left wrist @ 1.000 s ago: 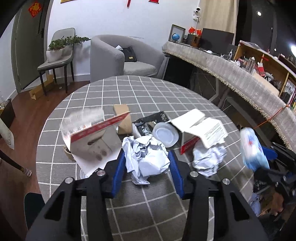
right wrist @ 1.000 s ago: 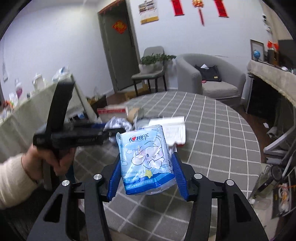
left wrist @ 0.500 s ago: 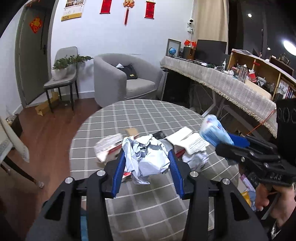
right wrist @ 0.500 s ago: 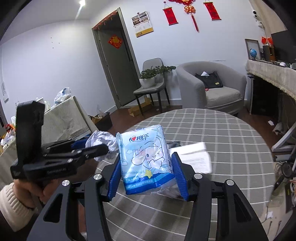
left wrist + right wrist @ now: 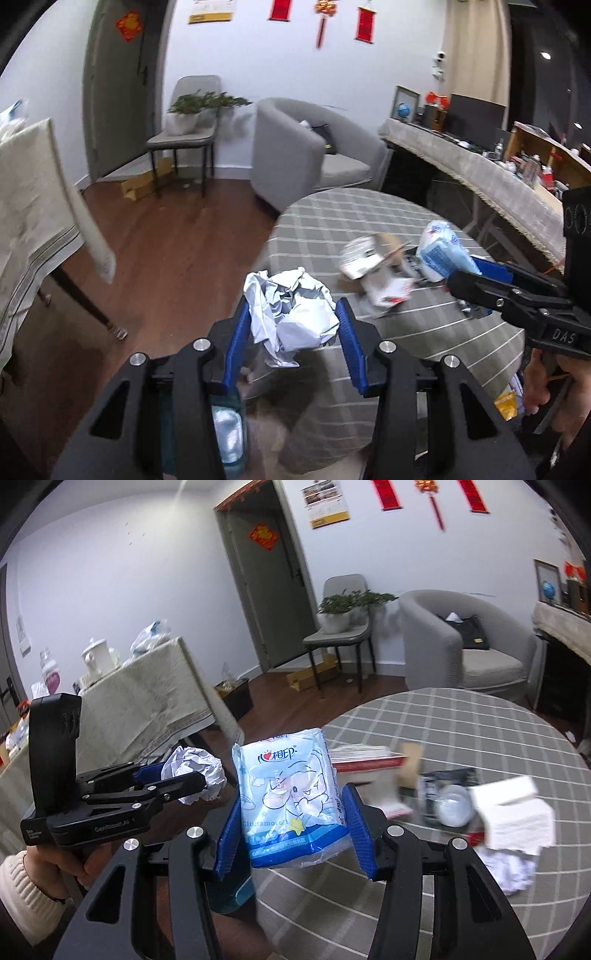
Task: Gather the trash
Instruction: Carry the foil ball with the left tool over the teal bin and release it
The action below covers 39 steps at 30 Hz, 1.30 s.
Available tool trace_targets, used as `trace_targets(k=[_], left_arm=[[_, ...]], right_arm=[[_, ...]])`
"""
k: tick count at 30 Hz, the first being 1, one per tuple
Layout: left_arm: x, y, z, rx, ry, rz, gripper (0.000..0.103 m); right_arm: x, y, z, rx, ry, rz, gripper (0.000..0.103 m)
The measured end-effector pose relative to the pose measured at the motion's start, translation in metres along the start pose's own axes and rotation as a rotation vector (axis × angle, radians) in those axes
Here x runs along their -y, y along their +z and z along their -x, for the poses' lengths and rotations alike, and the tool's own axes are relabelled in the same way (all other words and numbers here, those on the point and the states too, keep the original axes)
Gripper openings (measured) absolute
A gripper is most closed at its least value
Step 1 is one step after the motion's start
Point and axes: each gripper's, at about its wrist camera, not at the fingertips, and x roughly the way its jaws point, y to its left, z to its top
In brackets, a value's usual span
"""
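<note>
My left gripper (image 5: 293, 314) is shut on a crumpled ball of white paper (image 5: 295, 314), held at the near left edge of the round checked table (image 5: 369, 210). My right gripper (image 5: 291, 805) is shut on a light-blue tissue pack (image 5: 290, 794) with a cartoon print. In the left wrist view the right gripper (image 5: 461, 273) shows at the right with the tissue pack (image 5: 439, 251). In the right wrist view the left gripper (image 5: 184, 775) shows at the left with the paper ball (image 5: 195, 771). More trash lies on the table: a red-and-white box (image 5: 369, 764), a white carton (image 5: 513, 812), crumpled paper (image 5: 513, 867).
A blue-green container (image 5: 227, 432) shows low down under my left gripper. A cloth-covered side table (image 5: 147, 701) stands to the left, a grey armchair (image 5: 306, 151) and a chair with a potted plant (image 5: 188, 122) behind the table, a long draped counter (image 5: 480, 177) at the right.
Both grippers have pulled back from the trash pile and swung left, carrying the paper ball and the tissue pack. The wooden floor and the side table have come into view.
</note>
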Motion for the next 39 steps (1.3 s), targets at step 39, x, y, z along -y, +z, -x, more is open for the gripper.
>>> trace_targets(k=[39], left_arm=[[-0.200, -0.139, -0.073, -0.470, 0.115, 0.256, 0.051]], right_arm=[[-0.147, -0.052, -0.222, -0.440, 0.048, 0.063, 0.053]])
